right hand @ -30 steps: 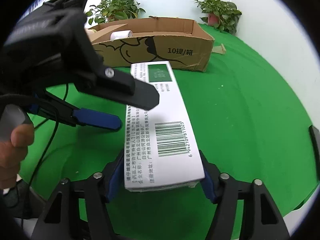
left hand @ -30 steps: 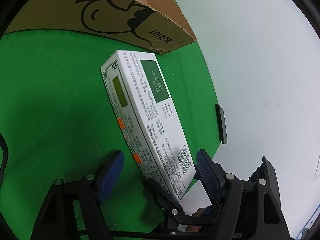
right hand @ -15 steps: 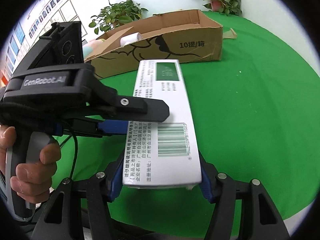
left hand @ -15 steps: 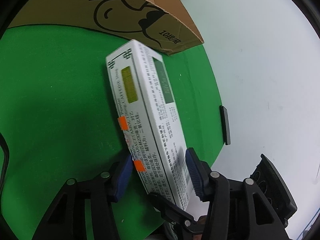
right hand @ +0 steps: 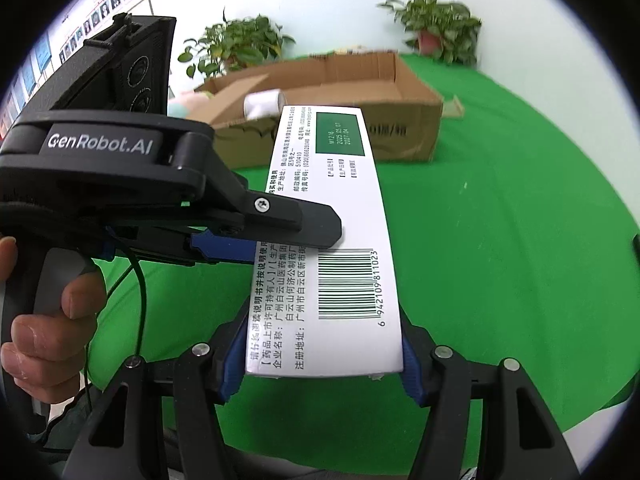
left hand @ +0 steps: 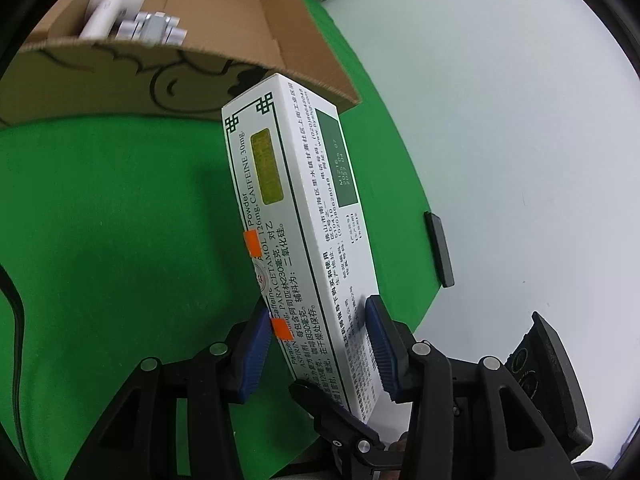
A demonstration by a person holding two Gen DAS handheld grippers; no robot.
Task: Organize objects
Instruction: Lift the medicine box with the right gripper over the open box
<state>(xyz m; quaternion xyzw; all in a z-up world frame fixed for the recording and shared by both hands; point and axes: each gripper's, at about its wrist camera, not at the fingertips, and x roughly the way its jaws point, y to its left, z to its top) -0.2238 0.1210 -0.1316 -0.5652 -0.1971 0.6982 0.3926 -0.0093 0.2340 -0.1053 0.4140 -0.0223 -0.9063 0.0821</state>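
The long white medicine box [left hand: 296,216] is held off the green surface [left hand: 100,220] by both tools at its near end. The left hand-held gripper [left hand: 316,350] has just been closing and its blue pads now pinch the box across its narrow sides, just past the barcode. The right hand-held gripper [right hand: 322,354] clamps the very end of the same box [right hand: 336,216] across its wide face, its pads pressed on both long edges. A hand [right hand: 44,320] grips the left tool's handle.

Beyond the box's far end stands an open cardboard carton [left hand: 100,80] on the surface; inside it lie a white roll [right hand: 264,103] and a few blurred white and silvery items.

A second ago the left jaws stood wide on either side of the box, which lay lower against the surface; the carton's inside was then hidden
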